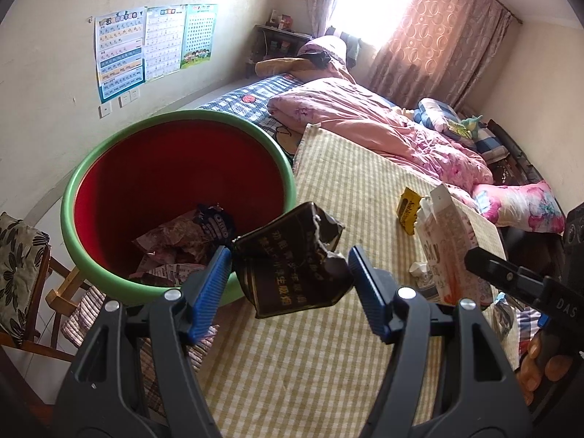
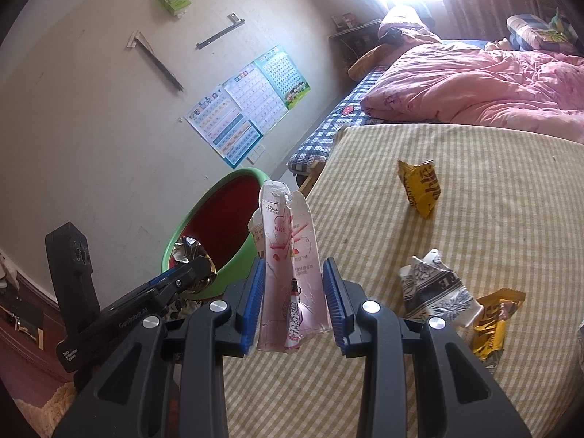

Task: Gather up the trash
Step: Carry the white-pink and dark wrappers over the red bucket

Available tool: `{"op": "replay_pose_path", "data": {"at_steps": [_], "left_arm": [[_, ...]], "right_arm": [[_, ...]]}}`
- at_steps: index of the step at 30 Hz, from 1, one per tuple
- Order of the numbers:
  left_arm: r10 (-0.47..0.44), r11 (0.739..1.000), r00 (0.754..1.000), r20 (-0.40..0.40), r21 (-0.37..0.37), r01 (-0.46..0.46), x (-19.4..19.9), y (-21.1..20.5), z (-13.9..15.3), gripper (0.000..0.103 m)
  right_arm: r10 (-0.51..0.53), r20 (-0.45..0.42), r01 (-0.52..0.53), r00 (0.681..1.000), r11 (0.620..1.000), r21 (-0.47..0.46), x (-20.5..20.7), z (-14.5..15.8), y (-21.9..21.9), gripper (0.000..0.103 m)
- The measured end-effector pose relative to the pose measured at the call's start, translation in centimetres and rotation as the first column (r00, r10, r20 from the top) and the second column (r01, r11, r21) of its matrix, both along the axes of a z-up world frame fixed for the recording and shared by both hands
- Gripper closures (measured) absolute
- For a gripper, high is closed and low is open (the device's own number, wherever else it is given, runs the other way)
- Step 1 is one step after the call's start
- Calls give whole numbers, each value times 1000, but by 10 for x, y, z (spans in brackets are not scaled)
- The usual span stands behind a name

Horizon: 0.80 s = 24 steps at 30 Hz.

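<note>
My left gripper (image 1: 290,284) is shut on a torn black cigarette pack (image 1: 292,259) with gold lettering, held just right of the red bin with a green rim (image 1: 179,116). The bin holds several wrappers (image 1: 182,241). My right gripper (image 2: 294,303) is shut on a flattened pink snack box (image 2: 288,255), upright between the pads; it also shows in the left wrist view (image 1: 449,244). The bin (image 2: 204,204) lies ahead to the left of it. The left gripper (image 2: 175,284) shows there over the bin's near rim.
On the striped yellow bed mat (image 2: 492,219) lie a yellow wrapper (image 2: 421,186), a black-and-white crumpled pack (image 2: 434,292) and a gold-brown wrapper (image 2: 492,325). A pink quilt (image 1: 383,124) lies beyond. A wooden chair (image 1: 33,284) stands left of the bin.
</note>
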State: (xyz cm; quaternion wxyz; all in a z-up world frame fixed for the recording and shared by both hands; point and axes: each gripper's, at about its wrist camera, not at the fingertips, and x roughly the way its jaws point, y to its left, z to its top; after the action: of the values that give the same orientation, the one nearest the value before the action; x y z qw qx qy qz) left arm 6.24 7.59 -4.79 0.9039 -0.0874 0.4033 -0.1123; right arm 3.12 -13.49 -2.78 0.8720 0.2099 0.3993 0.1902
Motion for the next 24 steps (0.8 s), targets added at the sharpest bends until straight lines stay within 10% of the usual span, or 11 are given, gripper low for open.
{"op": "replay_pose_path", "data": {"at_steps": [24], "left_arm": [[-2,1000,1000,14,-18,2,16,52,3,39]], "right_arm": [[0,2,0,1000,1000,-15,7,-1,44,70]]}}
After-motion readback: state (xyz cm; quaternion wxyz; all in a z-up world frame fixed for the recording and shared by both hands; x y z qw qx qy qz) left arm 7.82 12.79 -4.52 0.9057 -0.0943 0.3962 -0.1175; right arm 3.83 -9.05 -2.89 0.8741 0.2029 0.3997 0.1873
